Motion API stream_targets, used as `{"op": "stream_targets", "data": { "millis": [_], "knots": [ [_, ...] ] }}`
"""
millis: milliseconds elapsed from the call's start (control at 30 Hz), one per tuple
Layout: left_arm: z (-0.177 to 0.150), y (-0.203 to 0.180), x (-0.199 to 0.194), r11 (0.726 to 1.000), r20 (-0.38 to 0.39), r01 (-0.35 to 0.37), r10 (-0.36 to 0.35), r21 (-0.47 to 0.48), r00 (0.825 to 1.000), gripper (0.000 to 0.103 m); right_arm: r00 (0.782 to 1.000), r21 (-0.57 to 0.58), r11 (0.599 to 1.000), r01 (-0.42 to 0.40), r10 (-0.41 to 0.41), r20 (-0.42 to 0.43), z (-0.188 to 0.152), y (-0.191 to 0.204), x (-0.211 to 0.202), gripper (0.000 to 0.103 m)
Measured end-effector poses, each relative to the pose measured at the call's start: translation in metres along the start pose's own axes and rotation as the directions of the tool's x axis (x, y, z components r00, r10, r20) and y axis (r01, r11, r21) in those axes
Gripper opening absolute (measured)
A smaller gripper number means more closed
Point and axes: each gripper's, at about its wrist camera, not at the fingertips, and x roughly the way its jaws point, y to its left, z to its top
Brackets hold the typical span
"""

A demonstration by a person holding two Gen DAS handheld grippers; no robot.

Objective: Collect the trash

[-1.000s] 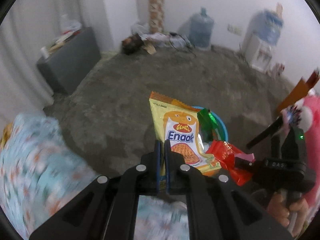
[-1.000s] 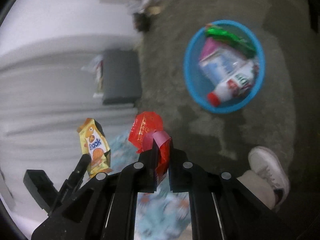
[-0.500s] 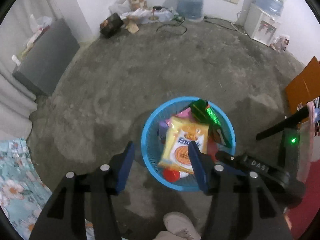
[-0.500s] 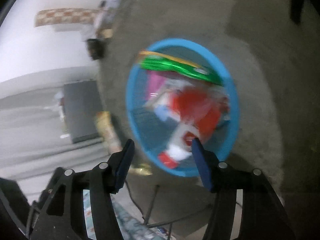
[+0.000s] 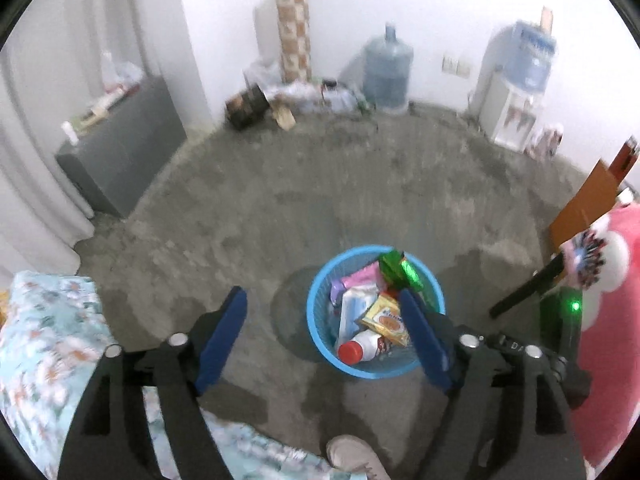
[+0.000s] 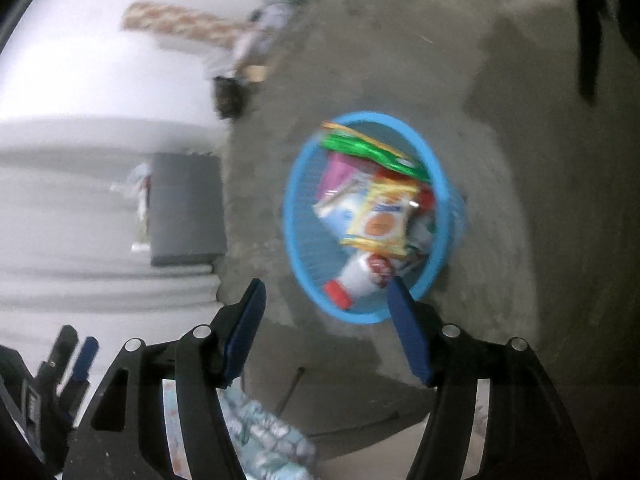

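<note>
both tools open above the blue basket, wrappers inside

the left tool (image 5: 322,322) hangs over the concrete floor (image 5: 320,200) with its blue-padded fingers (image 5: 224,328) spread wide and nothing between them; its jaws have just been opening. the right-hand finger overlaps the near right rim of the blue basket (image 5: 320,340) in this view, but whether it touches is not clear.

the right tool (image 6: 326,326) is also parted, a little less wide, with nothing held; its jaws have likewise just been opening. its right finger sits in front of the basket's near rim (image 6: 296,248) in the right wrist view, which is blurred.

the basket stands on the floor, right of centre and near the person. inside it lie a yellow snack wrapper (image 5: 386,318) on top, a white bottle with a red cap (image 5: 362,346) at the near side, a green foil wrapper (image 5: 400,270) at the far rim, a pink packet (image 5: 360,278) and a pale blue packet (image 5: 354,306). a red wrapper (image 6: 426,200) shows partly beneath the yellow one in the right wrist view.

a white shoe (image 5: 352,456) is at the near edge. a floral cloth (image 5: 44,352) lies near left, a grey cabinet (image 5: 120,152) far left, a water jug (image 5: 388,72) against the far wall, and a water dispenser (image 5: 516,96) far right.
</note>
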Motion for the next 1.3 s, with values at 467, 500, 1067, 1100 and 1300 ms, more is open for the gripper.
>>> {"op": "stream_targets", "data": {
  "millis": [467,500,1067,1100,1300],
  "knots": [
    [-0.120,0.055,-0.224,0.902,0.198,-0.178,0.272,-0.393,0.942,0.098,0.979,-0.854,0.514,0.083,0.120,0.168,-0.177,0.219,-0.136,0.095],
    [-0.132,0.055,-0.237,0.883,0.209,-0.218,0.326,-0.415,0.922,0.098,0.975,-0.873,0.478,0.096,0.133,0.180,-0.190,0.224,-0.143,0.095],
    [-0.306,0.047,-0.264,0.613,-0.154,-0.457,0.481,-0.645,0.863,0.097,0.968,-0.968,0.113,0.225,-0.139,0.209,-0.317,0.188,-0.143,0.095],
    [-0.309,0.045,-0.264,0.610,-0.160,-0.471,0.493,-0.638,0.855,0.098,0.966,-0.967,0.108,0.230,-0.149,0.213,-0.318,0.186,-0.146,0.095],
    [-0.311,0.043,-0.274,0.597,-0.147,-0.494,0.533,-0.632,0.833,0.098,0.956,-0.960,0.108,0.257,-0.177,0.236,-0.319,0.179,-0.150,0.095]
  ]
}}
